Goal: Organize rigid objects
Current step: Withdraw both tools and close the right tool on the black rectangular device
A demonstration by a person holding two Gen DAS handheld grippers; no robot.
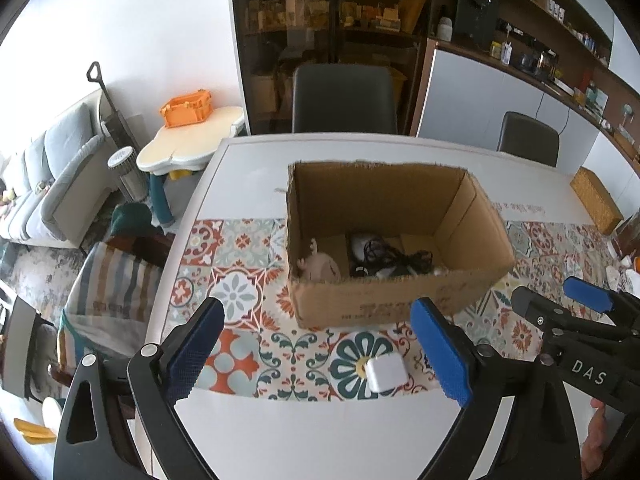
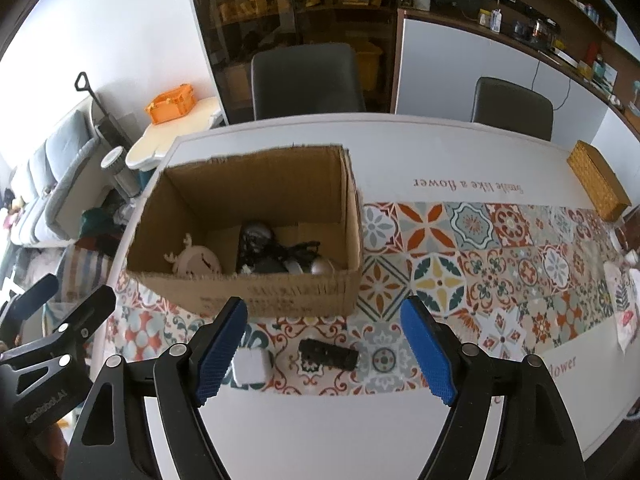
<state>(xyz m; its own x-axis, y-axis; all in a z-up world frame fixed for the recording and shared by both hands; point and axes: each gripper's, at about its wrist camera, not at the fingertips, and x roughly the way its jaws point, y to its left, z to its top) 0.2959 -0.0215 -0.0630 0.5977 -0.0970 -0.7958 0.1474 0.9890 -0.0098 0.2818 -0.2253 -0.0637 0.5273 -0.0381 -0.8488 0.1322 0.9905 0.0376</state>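
The counter (image 2: 460,152) carries an open cardboard box (image 2: 280,300) already holding a few things, perhaps cables. In front of it lie a black bar (image 2: 328,354) and a white cube (image 1: 386,372). Left claw (image 1: 318,354) and right claw (image 2: 324,354) both hang spread, empty. A skewed pinch could flick either piece away.

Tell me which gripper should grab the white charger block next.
Left, probably. The white charger block lies between the open left gripper fingers; the right gripper frames the black bar instead.
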